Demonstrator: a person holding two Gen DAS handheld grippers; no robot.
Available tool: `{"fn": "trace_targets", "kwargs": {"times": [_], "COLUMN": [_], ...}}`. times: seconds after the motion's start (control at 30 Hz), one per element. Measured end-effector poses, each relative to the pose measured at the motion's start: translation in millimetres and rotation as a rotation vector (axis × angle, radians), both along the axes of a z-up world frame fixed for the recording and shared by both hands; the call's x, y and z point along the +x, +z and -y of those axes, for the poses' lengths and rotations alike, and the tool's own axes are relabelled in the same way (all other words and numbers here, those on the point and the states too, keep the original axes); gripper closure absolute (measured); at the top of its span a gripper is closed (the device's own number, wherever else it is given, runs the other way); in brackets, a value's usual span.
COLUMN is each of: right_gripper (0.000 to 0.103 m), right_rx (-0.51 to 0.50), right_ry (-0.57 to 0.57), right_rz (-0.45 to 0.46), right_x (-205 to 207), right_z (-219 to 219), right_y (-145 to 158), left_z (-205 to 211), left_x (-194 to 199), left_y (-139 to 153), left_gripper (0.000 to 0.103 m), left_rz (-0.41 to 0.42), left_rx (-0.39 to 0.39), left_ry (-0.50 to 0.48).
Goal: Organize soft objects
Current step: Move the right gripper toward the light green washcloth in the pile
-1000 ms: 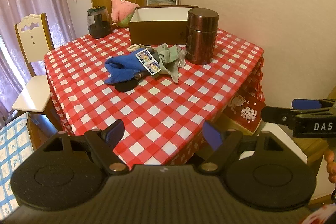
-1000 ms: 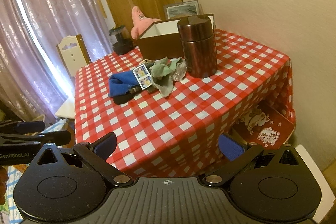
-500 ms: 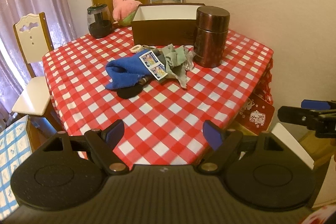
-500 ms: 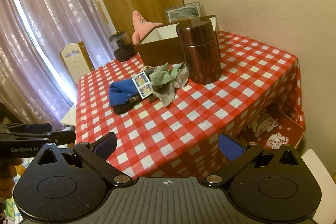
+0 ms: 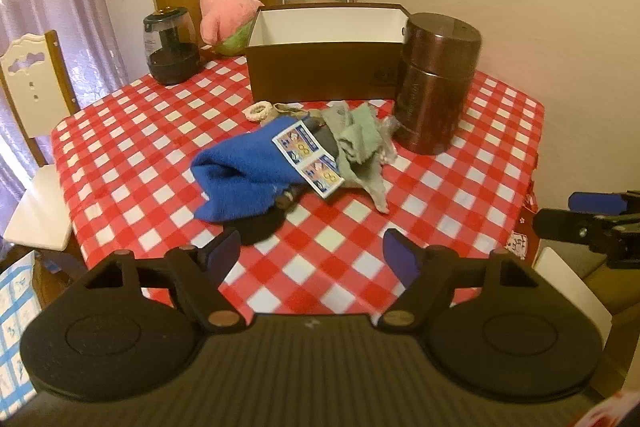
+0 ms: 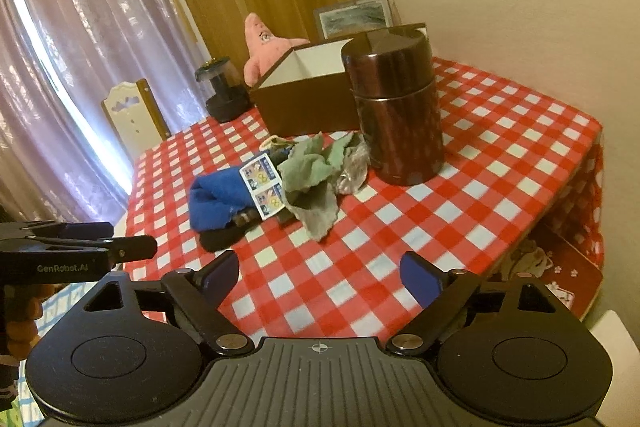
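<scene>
checkered table [image 5: 160,163], brown canister [image 5: 436,83] beside cloth pile [image 5: 288,163], box [image 5: 324,71] behind, both grippers' jaws wide, just narrowing, empty

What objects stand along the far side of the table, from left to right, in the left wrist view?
Dark jar → pink plush → brown box → brown canister.

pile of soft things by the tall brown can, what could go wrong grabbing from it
The pile is tangled: pulling the blue cloth may drag the green cloth and the card along. The green cloth lies against the tall can, so a wide reach might knock it.
</scene>
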State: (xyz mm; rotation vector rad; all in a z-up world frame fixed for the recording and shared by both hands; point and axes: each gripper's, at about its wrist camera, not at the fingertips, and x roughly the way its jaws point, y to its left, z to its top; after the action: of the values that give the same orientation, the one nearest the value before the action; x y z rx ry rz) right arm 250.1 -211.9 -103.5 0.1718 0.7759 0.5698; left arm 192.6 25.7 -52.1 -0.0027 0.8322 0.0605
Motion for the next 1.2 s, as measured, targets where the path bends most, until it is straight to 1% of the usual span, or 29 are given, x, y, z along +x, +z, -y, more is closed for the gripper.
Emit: {"fn": "trace_targets", "kwargs": {"times": [0.1,0.2,0.4,0.53,0.77,0.83,1.07,1.2], "right_gripper": [0.019,0.021,0.025,0.028,0.032,0.032,0.033,0.033], "right_rx": [-0.007,-0.023,-0.075,-0.103,-0.142,-0.151,-0.151,-0.152], "right_ry": [0.007,0.016,0.025,0.029,0.064,0.068,0.114,0.144], "right_rz": [-0.012,-0.019,-0.032,-0.021,-0.008,-0.003,-0.013,-0.03], "right_x": [18,33,60,74,96,102,125,140], "right_z": [-16,-33,-65,-84,-110,-115,-124,-123], "right_y": [-7,-14,-29,-40,-48,-50,-57,-63], "left_z": [-11,-20,-36,-46,-57,-58,-56,-55], "left_x": [20,38,73,91,113,121,142,156], "left_y": [-8,-18,-41,-55,-66,-70,-77,-83], "left_gripper": [0.029,0.035,0.04,0.049,0.05,0.053,0.054,0.054], "left_rz": [-0.007,-0.021,-0.06,-0.073,-0.073,-0.07,-0.063,-0.073], "left_rx": [-0.008,-0.012,-0.037,-0.041,-0.047,-0.043,-0.038,-0.054], "left_ry": [-0.014,-0.032,-0.067,-0.09,-0.093,-0.092,-0.078,-0.053]}}
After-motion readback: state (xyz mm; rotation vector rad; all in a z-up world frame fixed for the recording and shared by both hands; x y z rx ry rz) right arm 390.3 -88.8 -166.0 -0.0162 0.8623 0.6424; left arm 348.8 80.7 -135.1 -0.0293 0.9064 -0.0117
